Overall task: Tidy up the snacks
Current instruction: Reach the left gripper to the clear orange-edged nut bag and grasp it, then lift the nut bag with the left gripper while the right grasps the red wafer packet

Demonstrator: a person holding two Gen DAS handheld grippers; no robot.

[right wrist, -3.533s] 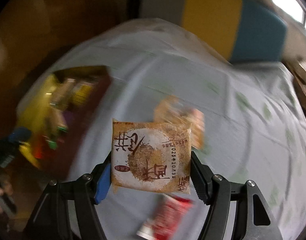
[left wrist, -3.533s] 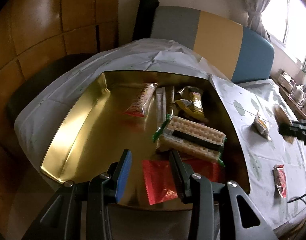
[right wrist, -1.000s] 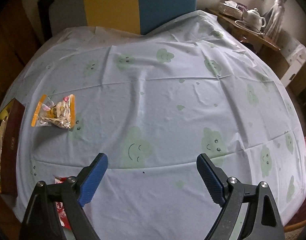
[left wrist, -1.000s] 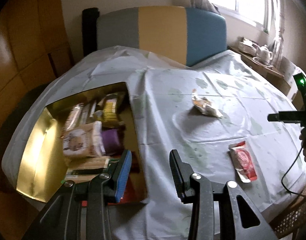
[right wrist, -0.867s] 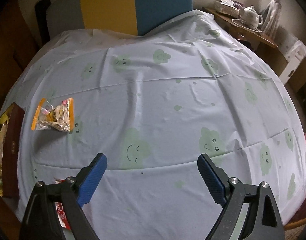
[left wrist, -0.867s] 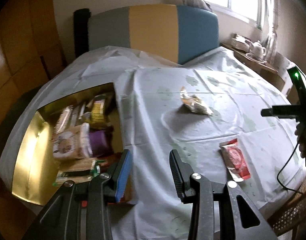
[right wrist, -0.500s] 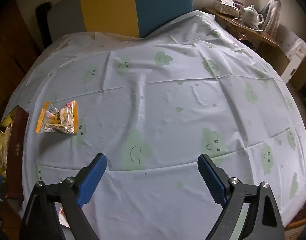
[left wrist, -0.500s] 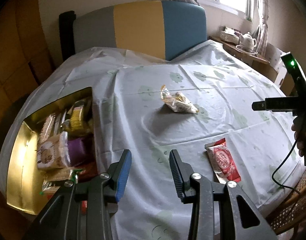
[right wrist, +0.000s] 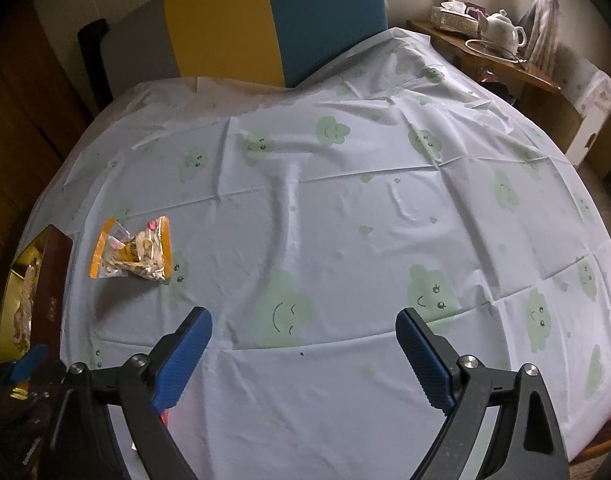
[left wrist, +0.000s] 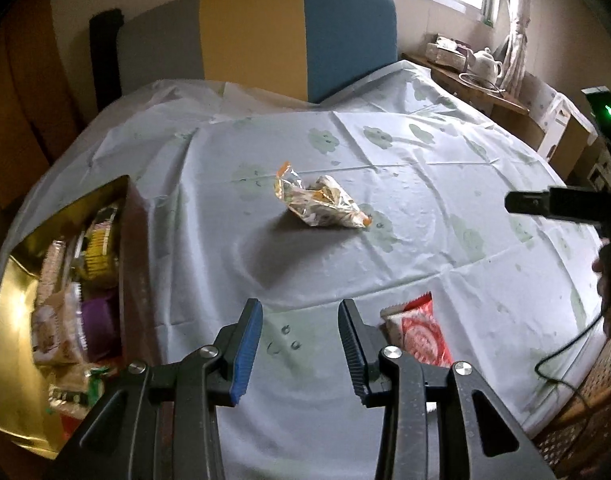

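Left tool [left wrist: 299, 344] above the near part of the counter [left wrist: 425, 200], jaws apart, nothing between them. Right tool [right wrist: 303, 354] likewise over the counter, jaws spread wide and bare; also seen side-on at the right edge of the left wrist view [left wrist: 561, 204], with a green light glowing above it.

On the pale cloth [right wrist: 345, 220], printed with green smiling clouds, two snacks out loose. A clear bag [left wrist: 319, 204] with orange ends, crumpled, near the middle of the counter, well ahead of the left tool; same bag [right wrist: 135, 254] at the left in the right wrist view, not far from the tin. A red packet [left wrist: 419, 330] flat on the cloth just right of the left tool's right finger, partly hidden behind it.

Gold tin [left wrist: 15, 320] at the counter's left edge, dark red outside, open on top, holding several snacks: a yellow pack [left wrist: 101, 248] toward the far end, a purple one [left wrist: 99, 320] against the right wall, pale wrapped biscuits [left wrist: 51, 312] beside it, more packs at the near end, too blurred to name. Tin's wall [right wrist: 51, 292] also visible at the left of the right wrist view.

Beyond the counter, a bench back [left wrist: 257, 40] in grey, yellow and blue. Off to the right, a white teapot [right wrist: 503, 26] on a wooden side table.
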